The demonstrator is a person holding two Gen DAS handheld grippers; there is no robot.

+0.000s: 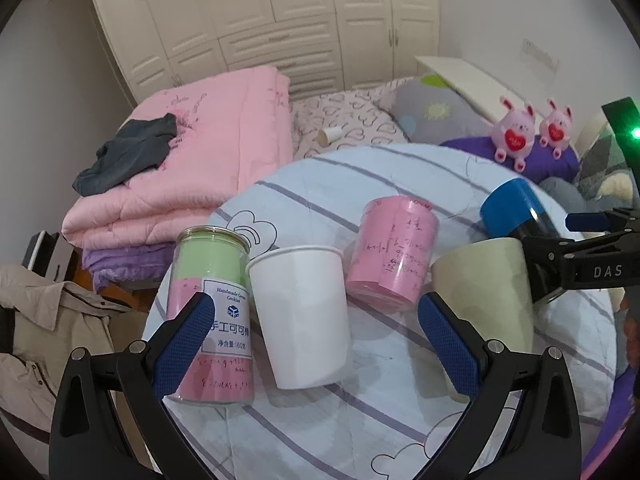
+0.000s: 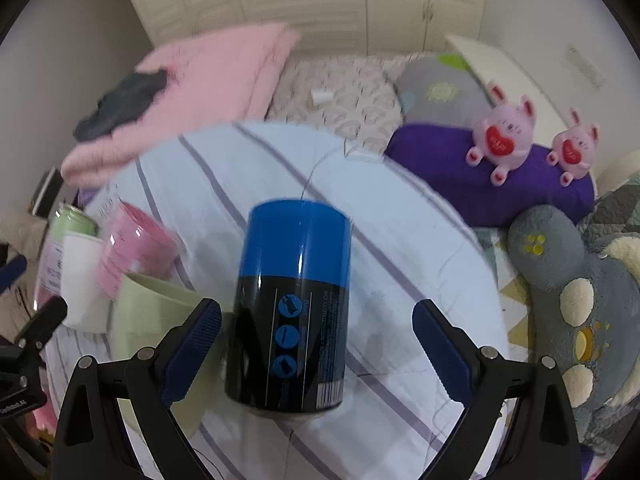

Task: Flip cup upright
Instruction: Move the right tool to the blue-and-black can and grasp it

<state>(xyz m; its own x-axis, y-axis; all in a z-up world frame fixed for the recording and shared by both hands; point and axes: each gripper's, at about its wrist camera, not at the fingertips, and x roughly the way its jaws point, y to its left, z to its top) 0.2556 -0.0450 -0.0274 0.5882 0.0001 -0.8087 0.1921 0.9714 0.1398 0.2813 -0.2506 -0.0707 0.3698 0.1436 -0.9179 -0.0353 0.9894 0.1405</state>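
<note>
Reaching the pale green cup point(image 1: 484, 292) is a question of which side it lies on, because neither pair of jaws is lined up with it. The cup rests on the striped quilt point(image 1: 360, 420). Its long axis looks roughly vertical, and the end facing up looks closed and rounded, so it appears to stand mouth down, though the rim itself is hidden. The left gripper point(image 1: 316, 300) is spread wide and holds nothing. A white paper cup point(image 1: 300, 316) sits between its fingers, and the green cup lies outside them at about 2 o'clock, just beyond the right-hand finger. The right gripper point(image 2: 316, 308) is also spread and empty. It has a blue-and-black can point(image 2: 292, 304) between its fingers, and the green cup sits at 9 o'clock from it, partly behind the left-hand finger. In the left wrist view, the right gripper's tips are just beside the cup's 3 o'clock flank; whether they touch it I cannot tell. The right hand therefore seems the nearer one. It probably needs to swing toward 9 o'clock, clear of the can, and close across the cup's width before it can turn the cup over.
</note>
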